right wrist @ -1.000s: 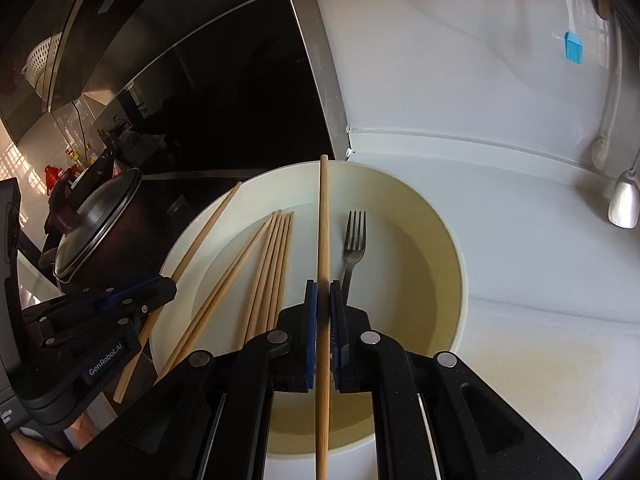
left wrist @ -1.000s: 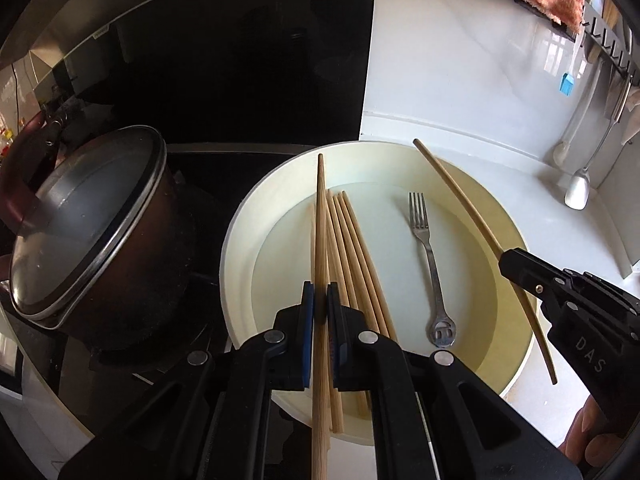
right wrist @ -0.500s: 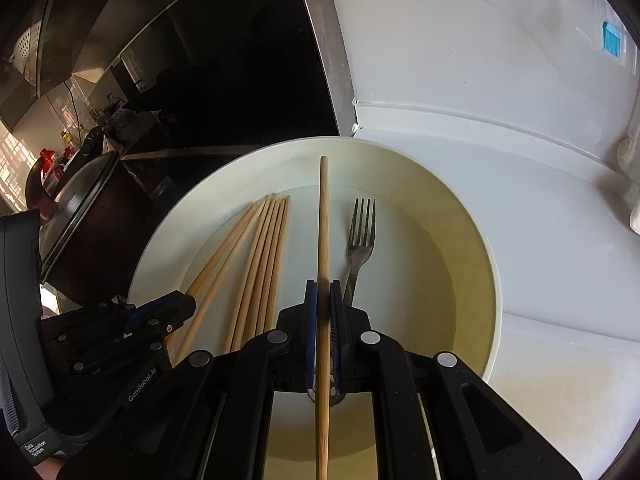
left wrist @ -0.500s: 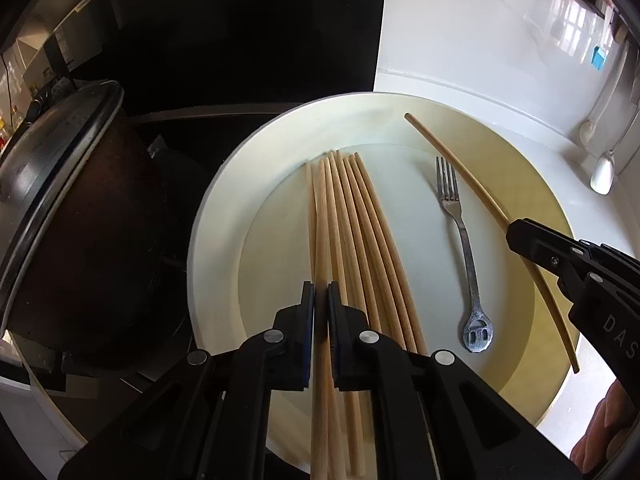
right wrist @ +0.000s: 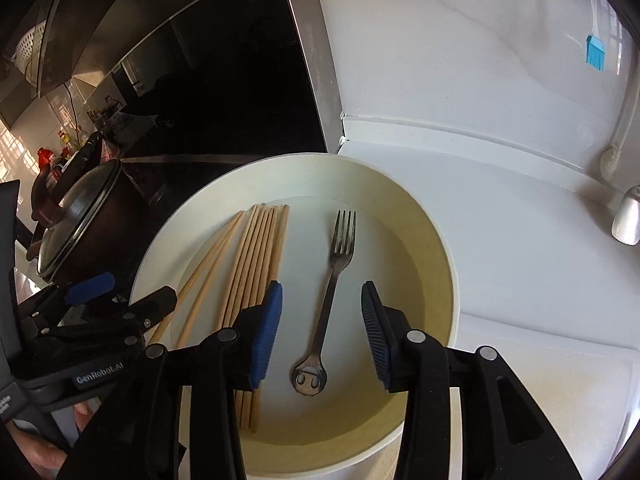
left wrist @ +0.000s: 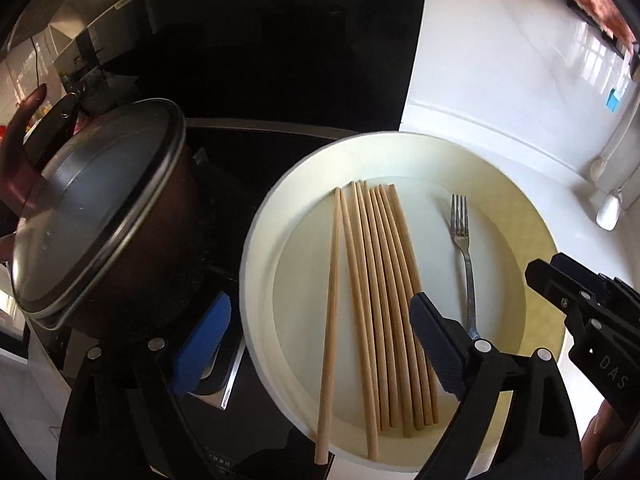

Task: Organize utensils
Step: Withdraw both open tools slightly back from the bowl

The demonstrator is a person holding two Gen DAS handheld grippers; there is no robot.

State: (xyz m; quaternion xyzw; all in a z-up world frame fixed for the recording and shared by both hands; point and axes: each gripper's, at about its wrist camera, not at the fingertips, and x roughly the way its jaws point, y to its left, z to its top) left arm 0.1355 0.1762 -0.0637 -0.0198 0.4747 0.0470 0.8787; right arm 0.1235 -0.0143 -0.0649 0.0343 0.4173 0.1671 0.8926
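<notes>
A round cream tray holds several wooden chopsticks side by side and a metal fork to their right. One chopstick lies apart at the left, its near end over the tray's rim. My left gripper is open and empty above the chopsticks' near ends. My right gripper is open and empty, its jaws either side of the fork's handle. Each gripper shows in the other's view, the right one and the left one.
A dark pot with a glass lid stands on the black cooktop left of the tray. A white counter lies to the right. A ladle and a blue brush hang by the wall.
Both grippers have opened and let go of their chopsticks, which now lie in the tray with the others. Both grippers have drawn back and up a little.
</notes>
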